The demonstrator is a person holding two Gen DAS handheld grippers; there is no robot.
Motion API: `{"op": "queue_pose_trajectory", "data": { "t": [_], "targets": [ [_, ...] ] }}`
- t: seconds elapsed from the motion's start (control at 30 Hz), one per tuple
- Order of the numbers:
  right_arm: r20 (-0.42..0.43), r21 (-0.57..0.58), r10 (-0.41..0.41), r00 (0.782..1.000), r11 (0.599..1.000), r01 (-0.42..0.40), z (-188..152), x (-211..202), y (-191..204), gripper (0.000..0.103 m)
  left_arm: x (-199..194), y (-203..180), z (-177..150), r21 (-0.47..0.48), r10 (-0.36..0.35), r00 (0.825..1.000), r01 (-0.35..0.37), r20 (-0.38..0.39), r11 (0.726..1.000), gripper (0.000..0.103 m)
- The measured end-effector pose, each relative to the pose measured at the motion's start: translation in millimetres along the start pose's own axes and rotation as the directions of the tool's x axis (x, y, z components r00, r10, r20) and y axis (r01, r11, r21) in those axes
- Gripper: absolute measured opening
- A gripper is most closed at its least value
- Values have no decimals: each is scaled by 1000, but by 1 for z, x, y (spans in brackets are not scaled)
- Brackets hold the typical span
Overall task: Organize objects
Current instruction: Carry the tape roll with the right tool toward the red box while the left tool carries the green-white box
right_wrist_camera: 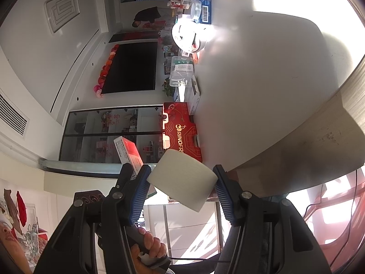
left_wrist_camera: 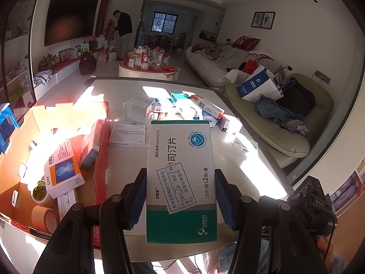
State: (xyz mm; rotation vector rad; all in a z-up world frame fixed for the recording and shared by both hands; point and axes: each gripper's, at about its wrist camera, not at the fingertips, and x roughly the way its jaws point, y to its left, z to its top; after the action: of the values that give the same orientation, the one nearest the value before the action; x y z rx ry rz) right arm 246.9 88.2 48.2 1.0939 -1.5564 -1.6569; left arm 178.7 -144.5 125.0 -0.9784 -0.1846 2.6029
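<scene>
In the left wrist view my left gripper [left_wrist_camera: 180, 198] is shut on a white and green medicine box [left_wrist_camera: 180, 159], its blue pads pressing the two long sides. The box points away from me over the near part of the white table [left_wrist_camera: 239, 159]. In the right wrist view, which is rolled sideways, my right gripper [right_wrist_camera: 181, 182] is shut on a plain white box [right_wrist_camera: 182, 180] held tilted between the pads, beside the table's edge [right_wrist_camera: 319, 141]. A hand [right_wrist_camera: 148, 244] grips a black handle below it.
An open red carton [left_wrist_camera: 100, 159] at the table's left holds medicine boxes and tape rolls [left_wrist_camera: 43, 217]. Several more boxes and a clear plastic container [left_wrist_camera: 136, 107] lie mid-table. A sofa [left_wrist_camera: 285, 137] stands to the right. A person [left_wrist_camera: 123, 34] stands far back.
</scene>
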Motion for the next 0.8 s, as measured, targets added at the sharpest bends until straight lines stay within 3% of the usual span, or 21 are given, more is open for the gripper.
{"op": "queue_pose_trajectory", "data": {
  "t": [0.8],
  "targets": [
    [0,1,2,1000,1000,-2,-1,0,2,55,-1,1,1,1,-2,1000,2,2,1000,61]
  ]
}}
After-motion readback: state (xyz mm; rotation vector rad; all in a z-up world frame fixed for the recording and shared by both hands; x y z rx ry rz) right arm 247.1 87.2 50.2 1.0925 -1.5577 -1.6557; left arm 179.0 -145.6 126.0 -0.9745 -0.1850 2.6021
